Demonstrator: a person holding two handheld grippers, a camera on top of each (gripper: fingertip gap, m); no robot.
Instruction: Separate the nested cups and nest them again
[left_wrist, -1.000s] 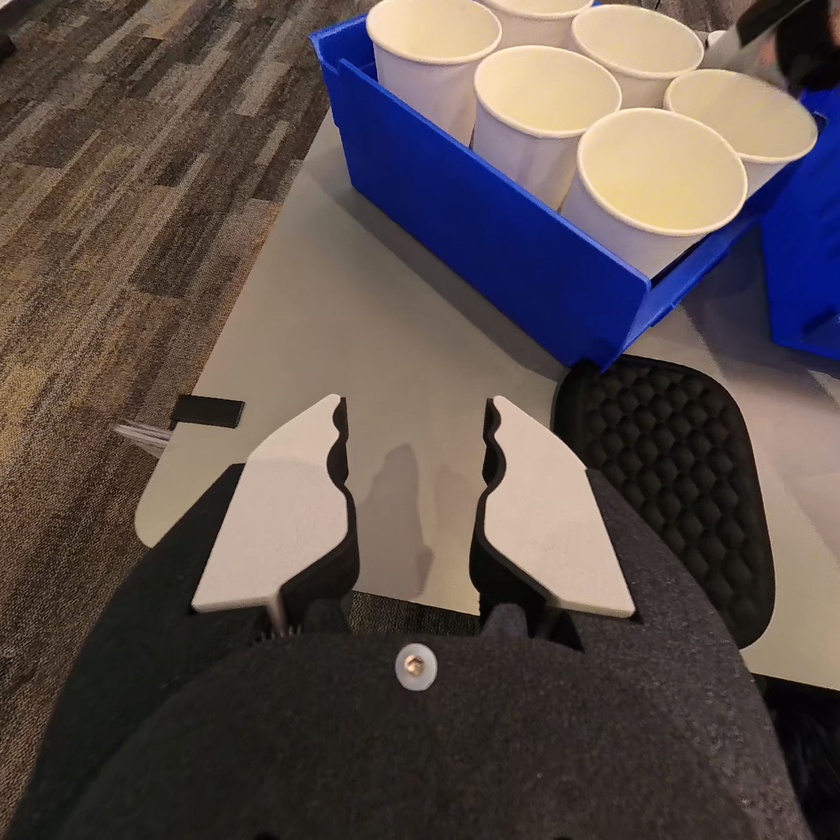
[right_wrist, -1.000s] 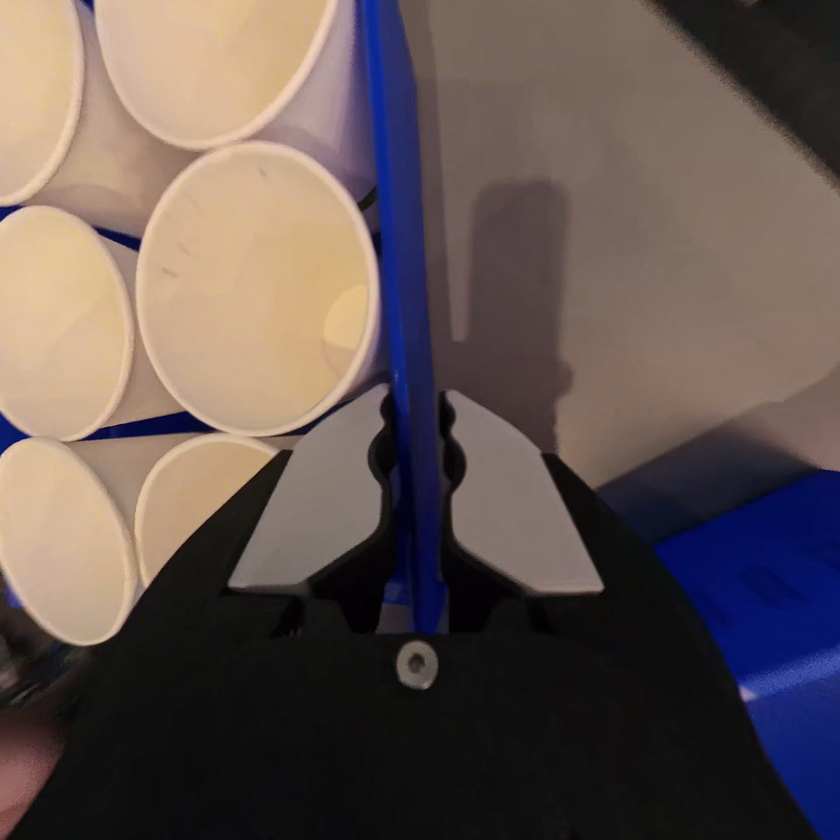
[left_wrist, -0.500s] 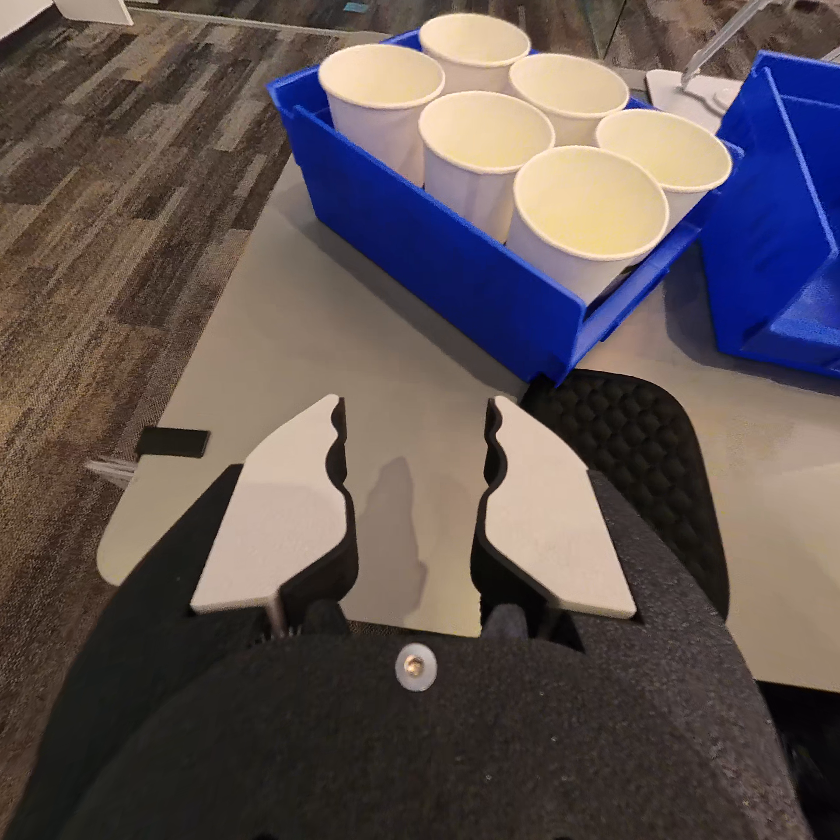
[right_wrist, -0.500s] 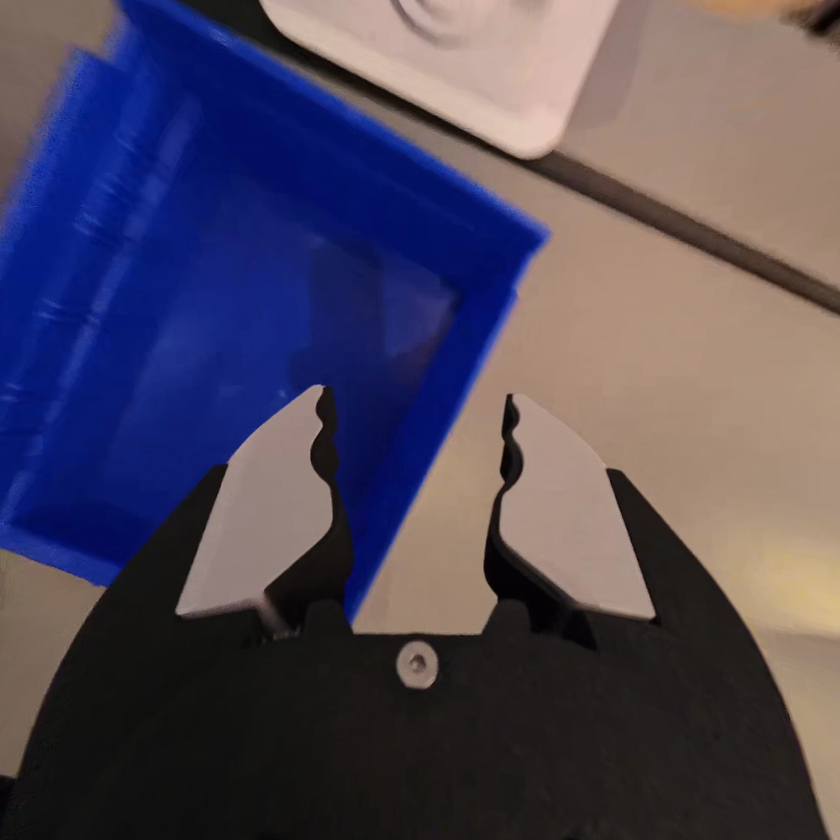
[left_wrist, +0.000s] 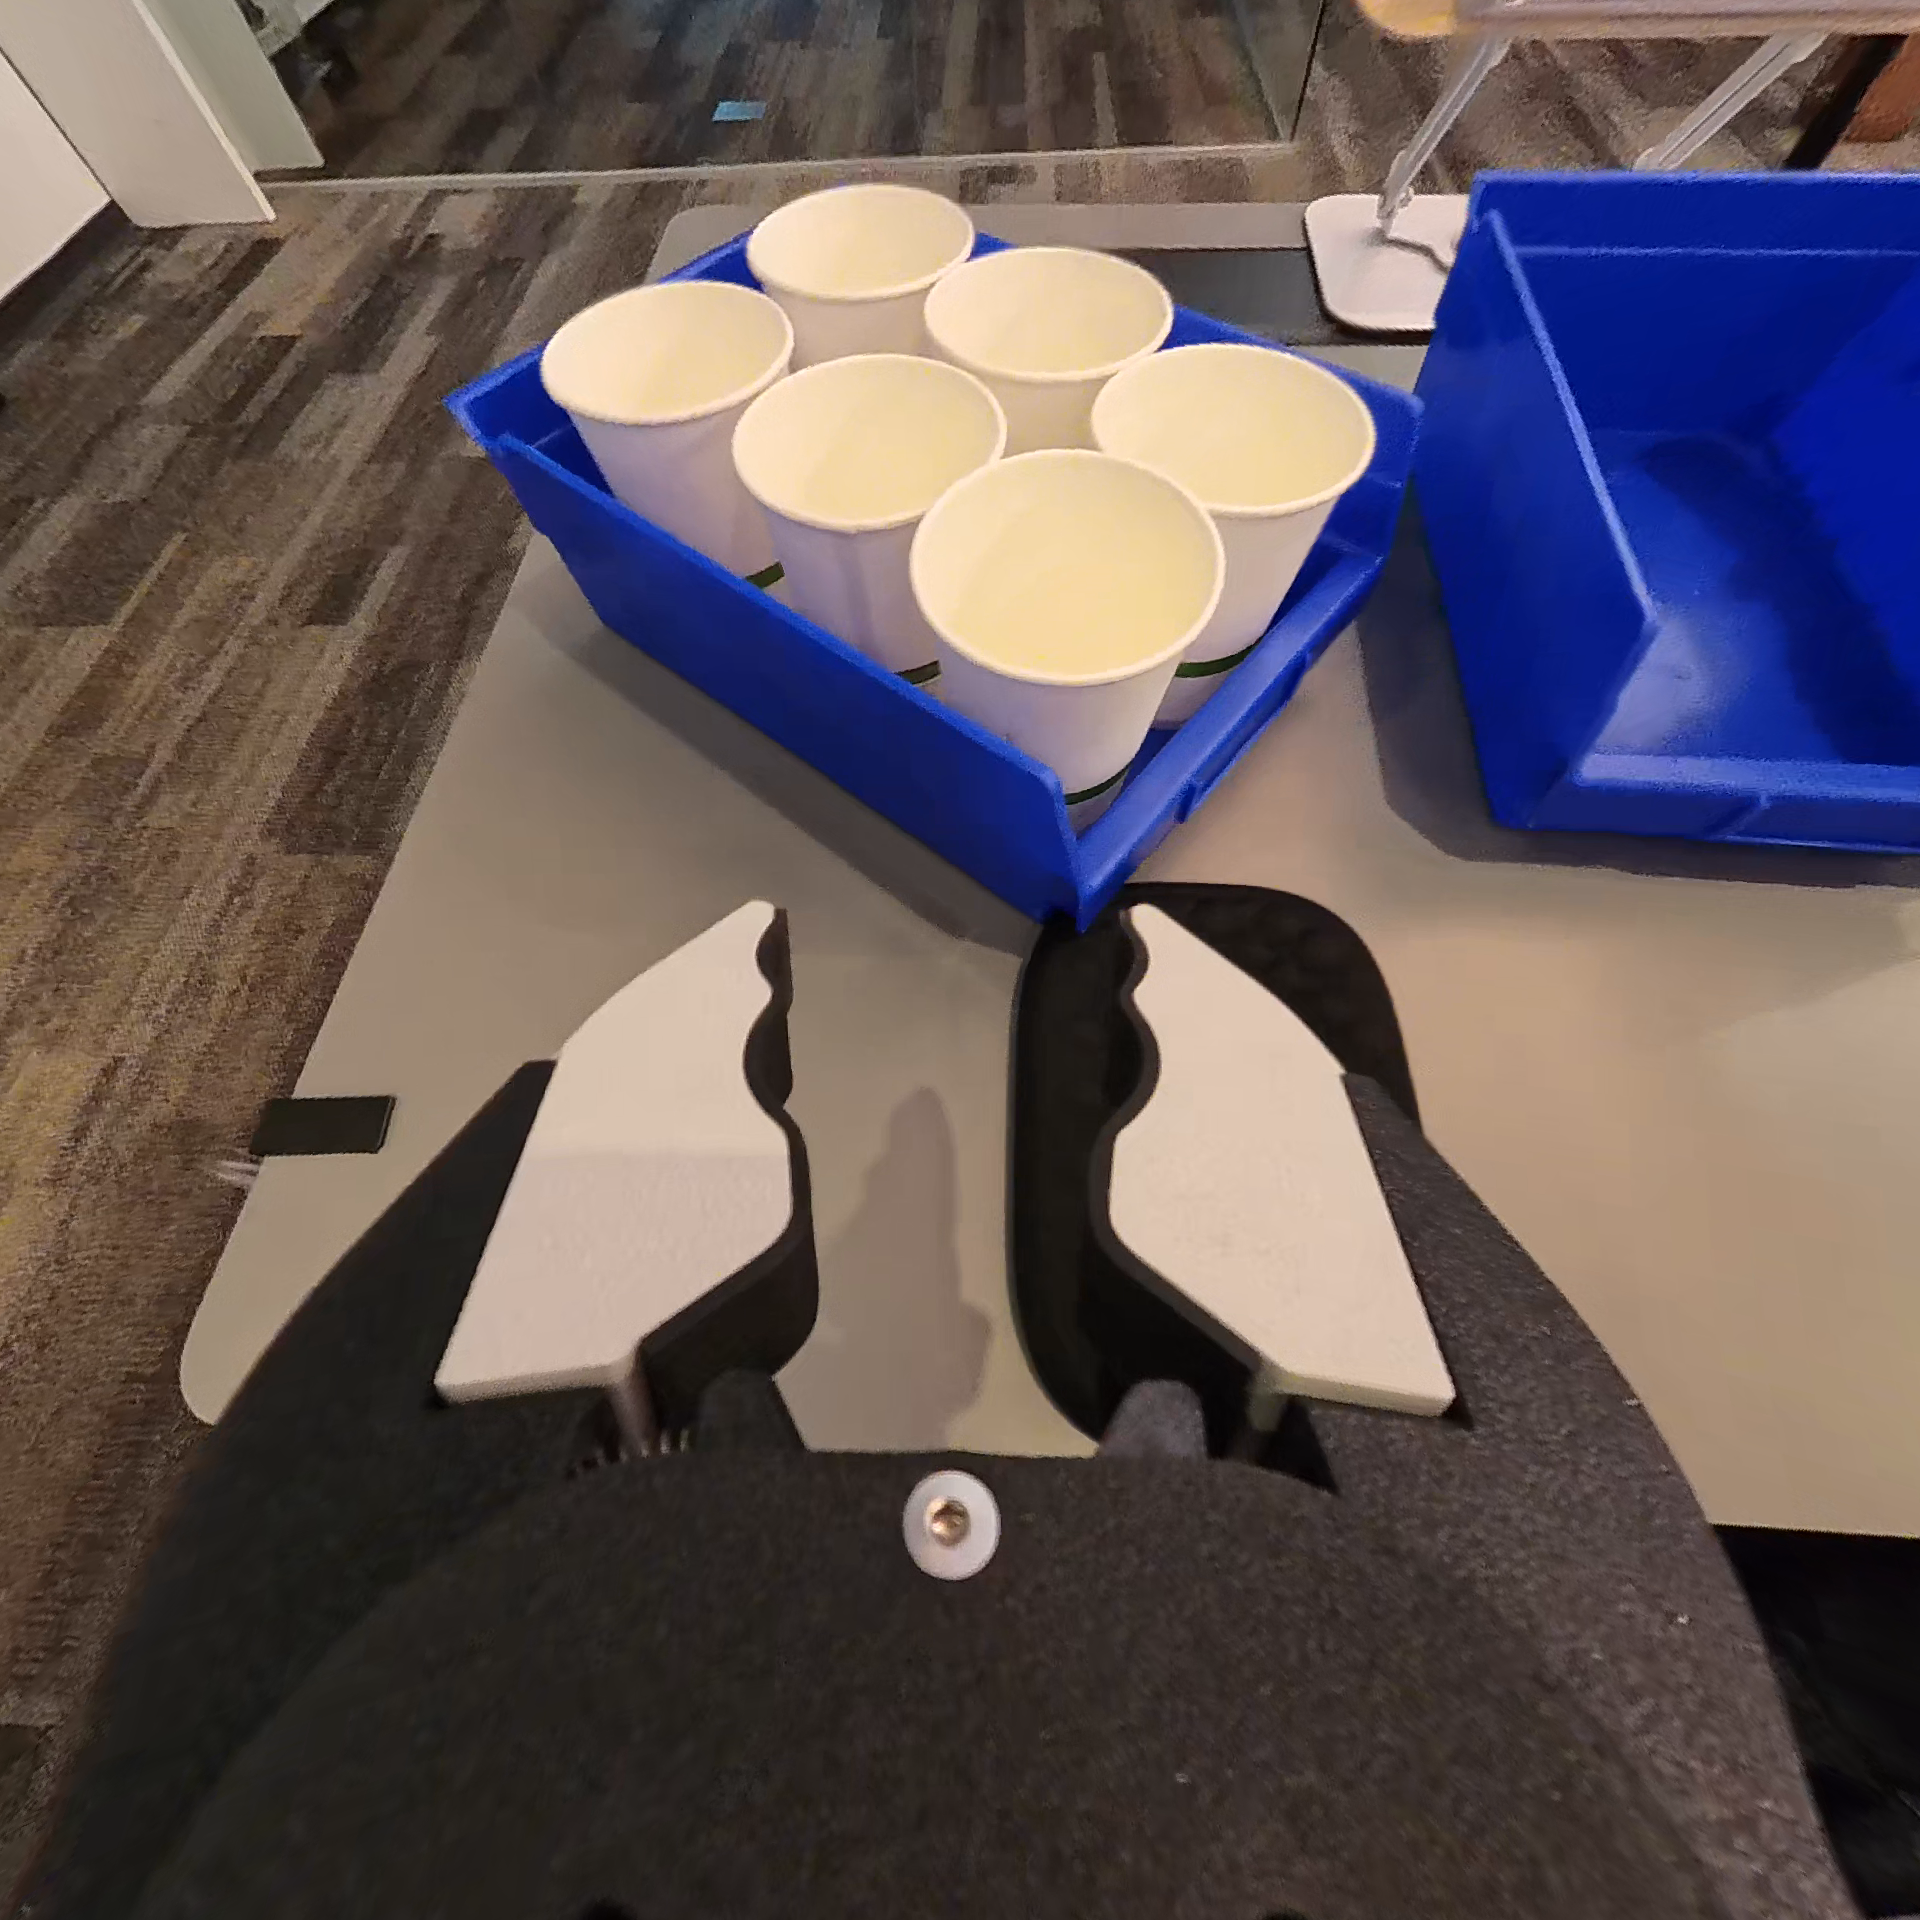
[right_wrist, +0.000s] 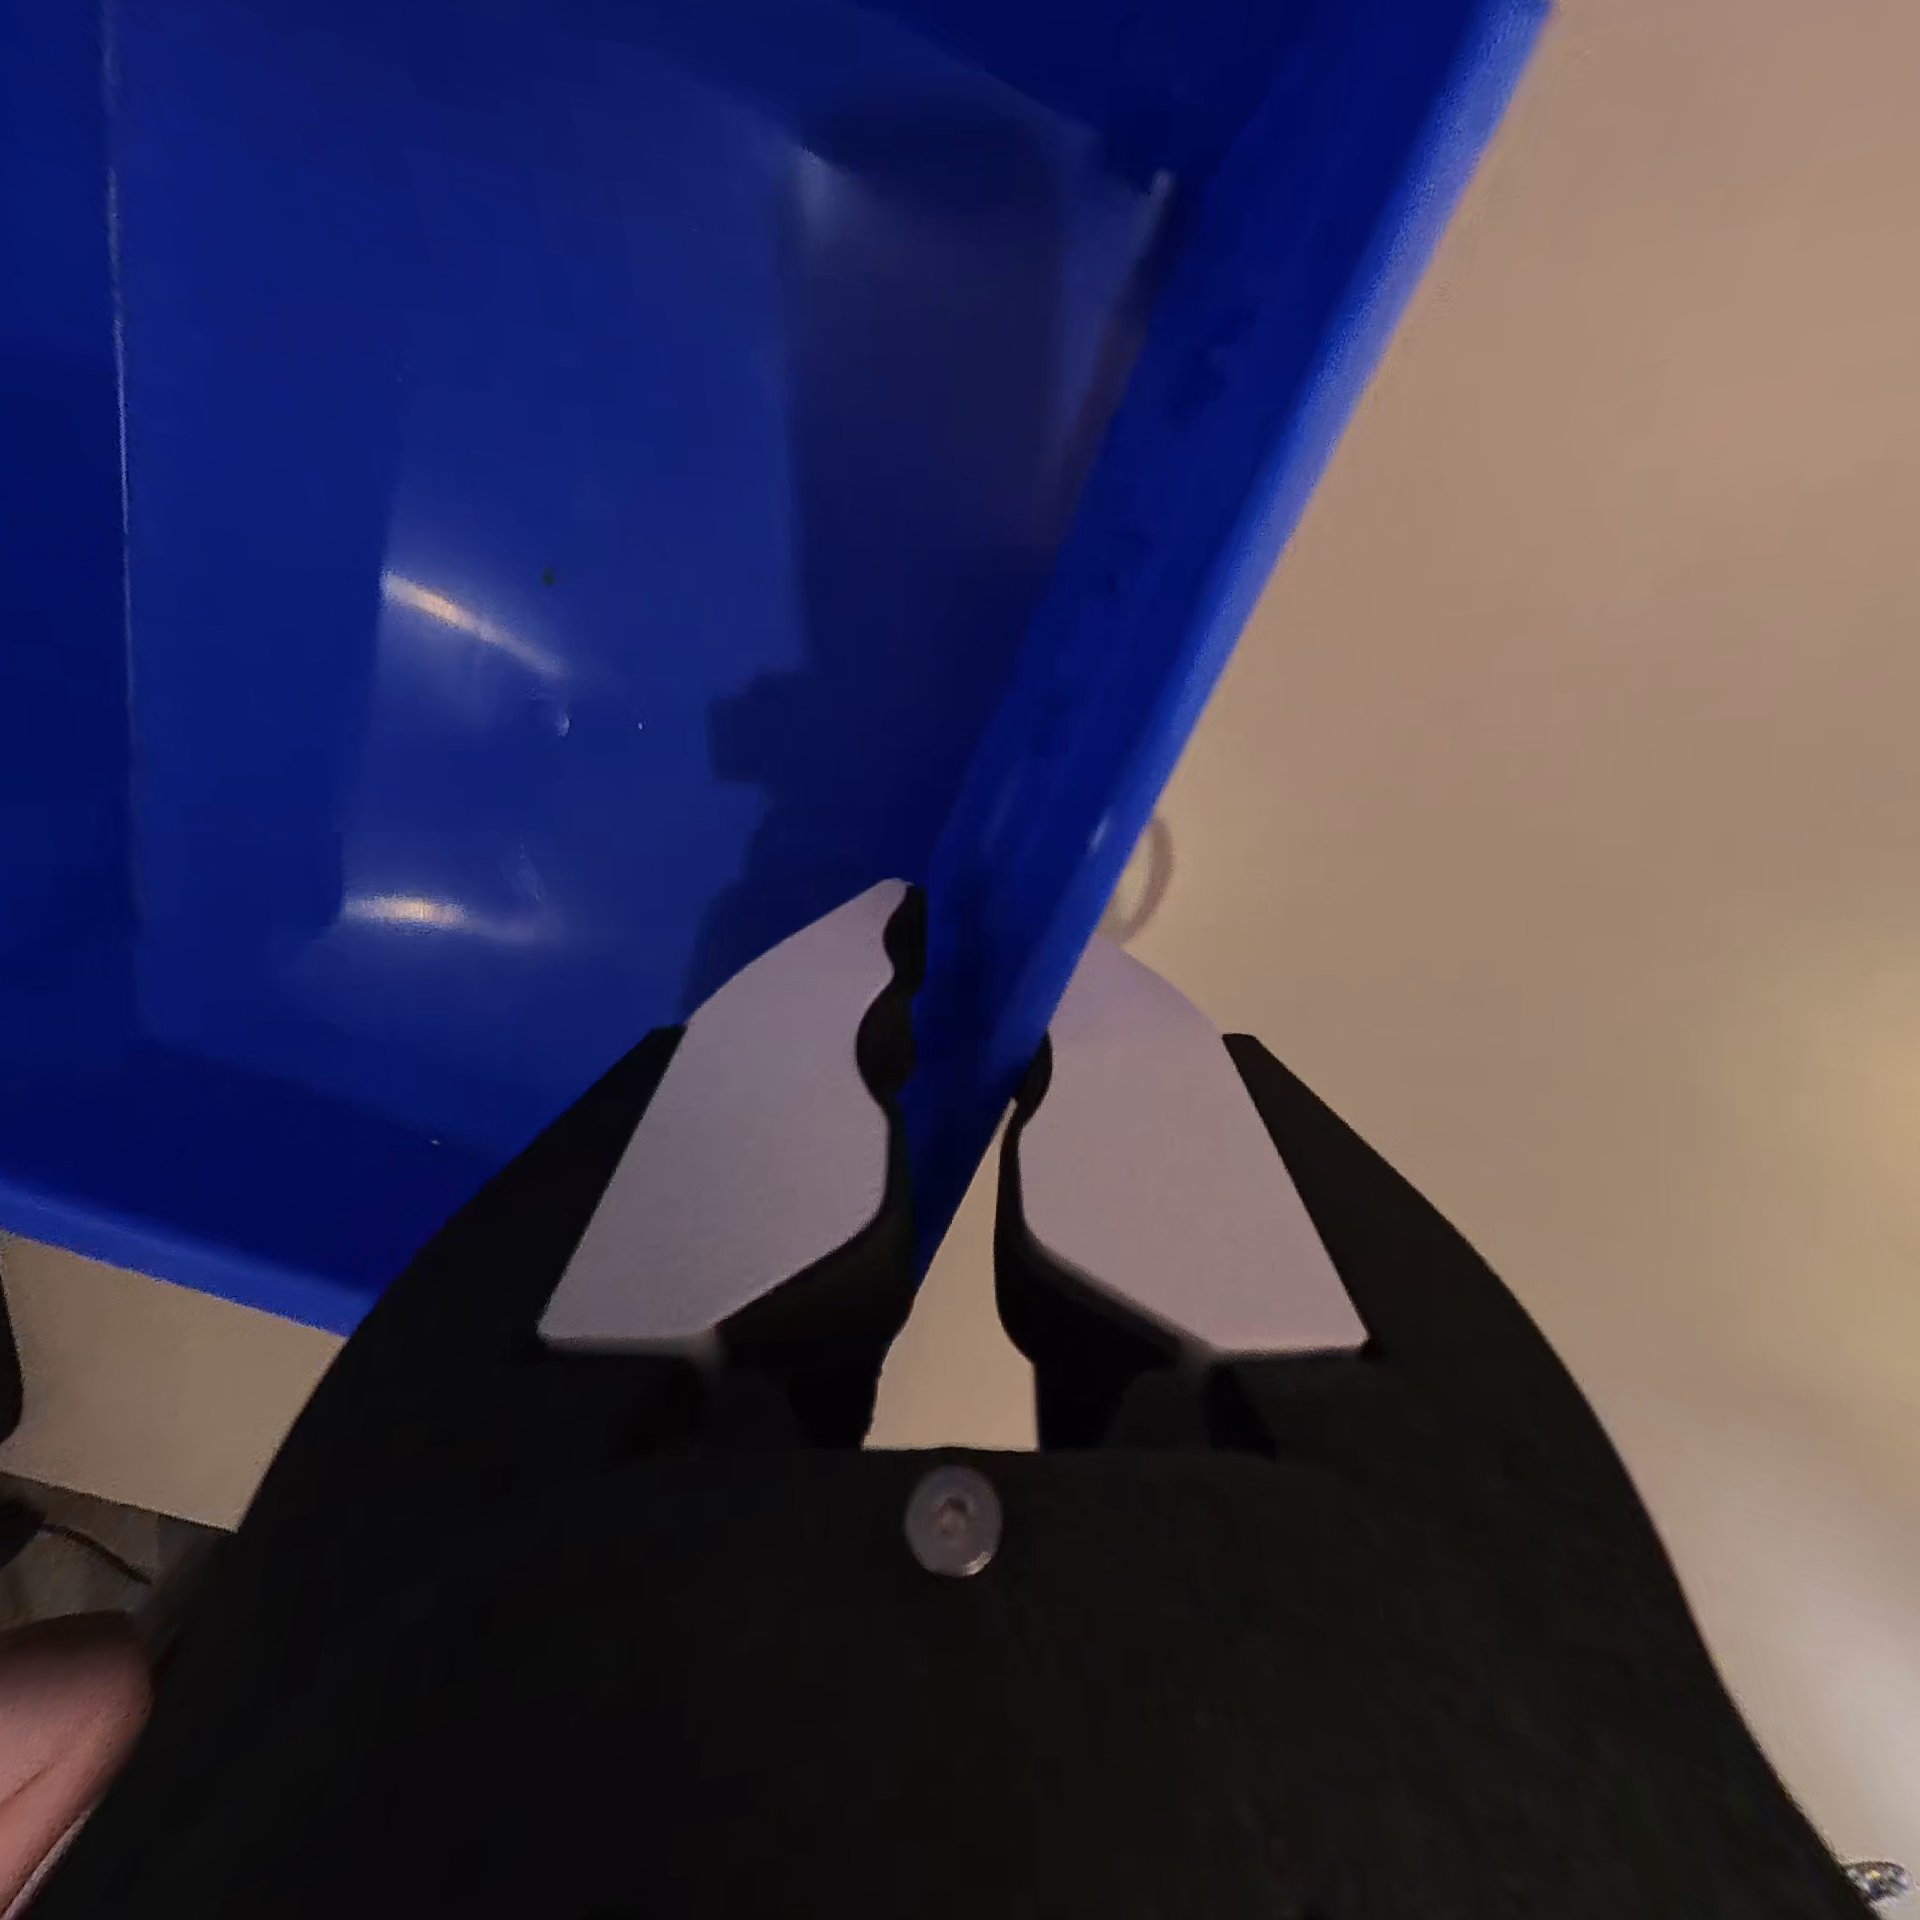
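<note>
The left gripper (left_wrist: 951, 925) hangs over the table's (left_wrist: 644, 894) near-left part, its fingers wide apart with nothing between them. Its right finger (left_wrist: 1247, 1174) covers most of a black pad (left_wrist: 1340, 977) lying at the near corner of the left bin (left_wrist: 790, 665). That bin sits toward the table's far-left corner and holds six white cups (left_wrist: 1065, 566), upright and packed rim to rim in two rows; the bin wall hides their lower halves, and only slivers of a green band show near their bases. No writing can be read on them.

The empty bin (left_wrist: 1538, 582) stands just beside it on the right, cut off by the frame. A white stand base (left_wrist: 1371, 260) behind it is partly hidden.

The right gripper (right_wrist: 982, 935) is closed on the empty bin's side wall (right_wrist: 1101, 644), which covers its right fingertip. That view is dim and slightly blurred; a fingertip of the person's hand (right_wrist: 52, 1756) shows at the lower left.
</note>
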